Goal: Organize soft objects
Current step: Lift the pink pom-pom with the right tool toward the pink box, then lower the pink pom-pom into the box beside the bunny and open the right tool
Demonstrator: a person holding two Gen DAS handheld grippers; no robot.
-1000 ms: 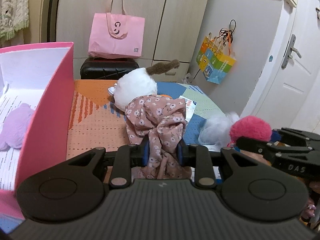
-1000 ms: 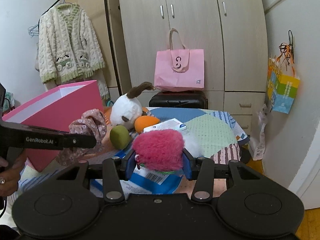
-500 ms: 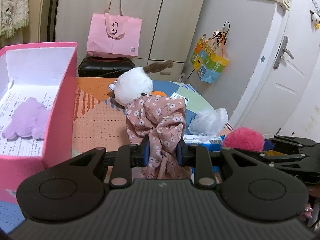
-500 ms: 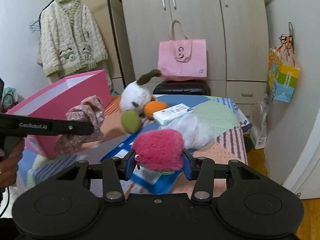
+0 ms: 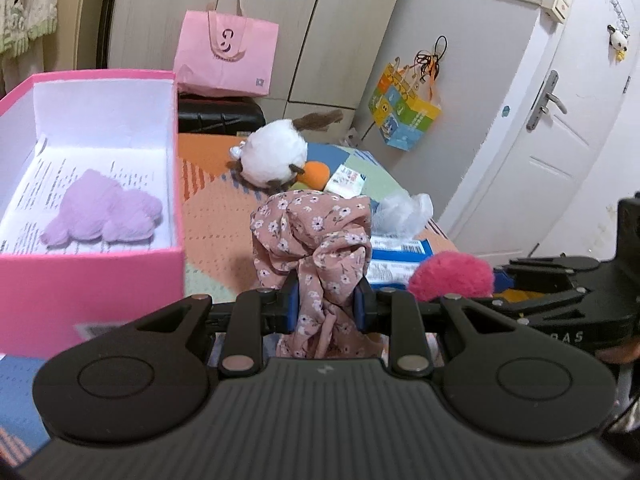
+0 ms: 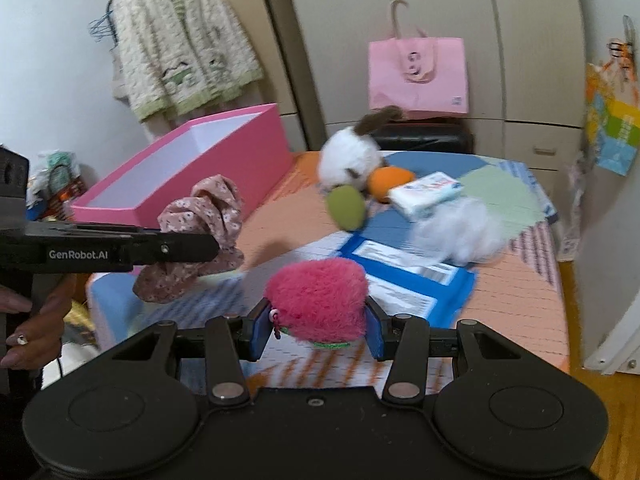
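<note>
Mid-carry: left gripper jaws clamped on floral cloth, right gripper jaws on pink pompom. Next: release over pink box at ten o'clock.

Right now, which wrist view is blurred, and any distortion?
Right wrist view: motion smear on the white stuffing, green plush and tablecloth; pink pom-pom stays sharper. Left wrist view: mostly crisp, floral fabric sharp. Both bend the door and wardrobe lines, fisheye.

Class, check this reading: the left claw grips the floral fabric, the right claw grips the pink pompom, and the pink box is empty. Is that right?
Not quite. The pink box is not empty: the left wrist view shows a lilac plush piece lying inside. The left claw does grip the floral fabric, and the right claw the pink pompom.
</note>
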